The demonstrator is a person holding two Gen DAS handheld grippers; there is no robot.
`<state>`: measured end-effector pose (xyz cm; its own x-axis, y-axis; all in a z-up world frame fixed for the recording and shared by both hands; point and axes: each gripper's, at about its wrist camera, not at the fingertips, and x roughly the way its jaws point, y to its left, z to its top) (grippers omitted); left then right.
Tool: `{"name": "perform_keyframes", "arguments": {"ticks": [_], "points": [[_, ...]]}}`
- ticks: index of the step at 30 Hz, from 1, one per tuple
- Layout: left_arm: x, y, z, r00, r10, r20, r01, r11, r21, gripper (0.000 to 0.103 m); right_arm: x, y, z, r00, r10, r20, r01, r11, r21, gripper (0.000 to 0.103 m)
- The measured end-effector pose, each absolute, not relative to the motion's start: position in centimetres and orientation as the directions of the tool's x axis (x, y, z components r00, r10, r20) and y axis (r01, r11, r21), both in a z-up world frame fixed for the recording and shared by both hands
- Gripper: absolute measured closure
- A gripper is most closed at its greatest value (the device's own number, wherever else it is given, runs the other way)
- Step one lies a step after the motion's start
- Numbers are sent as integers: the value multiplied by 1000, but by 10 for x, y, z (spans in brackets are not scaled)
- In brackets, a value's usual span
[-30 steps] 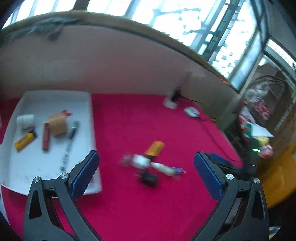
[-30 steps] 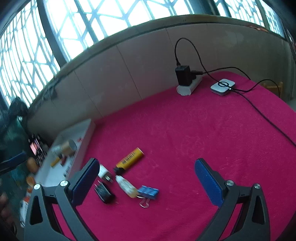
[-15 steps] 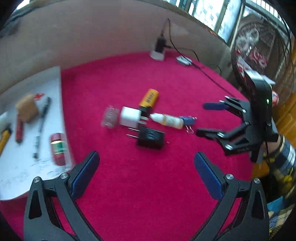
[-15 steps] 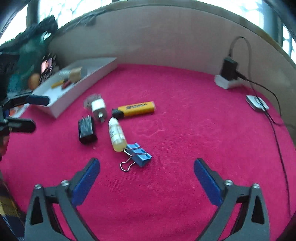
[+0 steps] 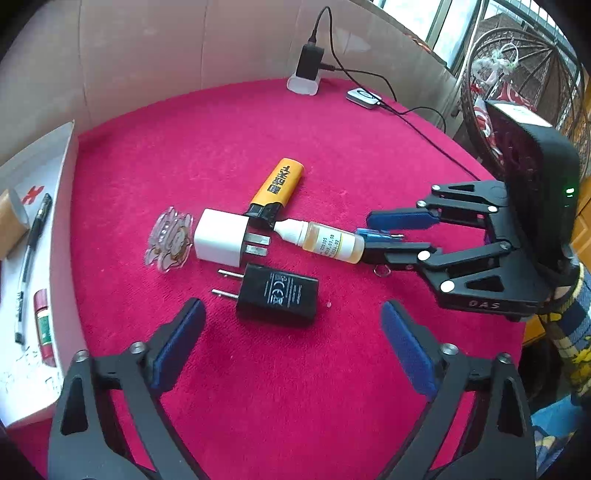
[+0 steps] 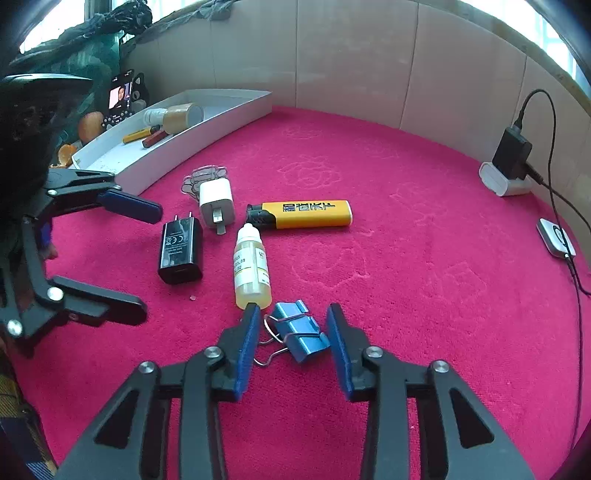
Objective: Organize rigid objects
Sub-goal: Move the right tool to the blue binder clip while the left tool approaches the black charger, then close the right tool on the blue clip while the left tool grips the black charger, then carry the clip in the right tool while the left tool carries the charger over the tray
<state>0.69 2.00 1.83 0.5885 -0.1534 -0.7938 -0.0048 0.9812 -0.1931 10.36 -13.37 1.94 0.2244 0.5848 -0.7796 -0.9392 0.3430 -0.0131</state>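
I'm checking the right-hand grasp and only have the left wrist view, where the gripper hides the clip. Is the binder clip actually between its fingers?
Observer: Yes. The blue binder clip lies between the pads of the right gripper. Its jaws have just been closing, and a gap shows on the bottle side.
Operator: Which way do the wire handles point?
Observer: Toward the pad nearer the dropper bottle.
Operator: Is the bottle in the way?
Observer: Its base sits right beside that fingertip. I cannot tell whether they touch.

Red cloth-covered table (image 5: pixel 332 387), beige panel wall (image 6: pixel 351 66) behind, daylit lattice windows (image 5: pixel 436 14), wicker chair (image 5: pixel 517 66)
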Motion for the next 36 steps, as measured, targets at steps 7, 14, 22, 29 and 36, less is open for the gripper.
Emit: {"name": "perform_keyframes", "arguments": {"ticks": [7, 14, 22, 29, 36], "points": [[6, 24, 13, 610, -118, -784, 5, 989, -145, 57, 96, -142, 21, 224, 593, -773, -932, 361, 7, 80], [-6, 28, 14, 637, -142, -758, 4, 983, -182, 57, 95, -157, 28, 247, 626, -740, -901, 430, 63, 80], [-17, 23, 32, 687, -161, -709, 23, 979, -200, 57, 93, -168, 45, 289, 653, -700, -877, 474, 79, 80], [-24, 24, 51, 730, -154, -666, 17, 978, -209, 57, 89, -174, 69, 325, 686, -651, -855, 508, 108, 80], [-40, 36, 73, 783, -125, -609, -7, 978, -209, 57, 83, -168, 87, 349, 695, -629, -855, 511, 90, 80]]}}
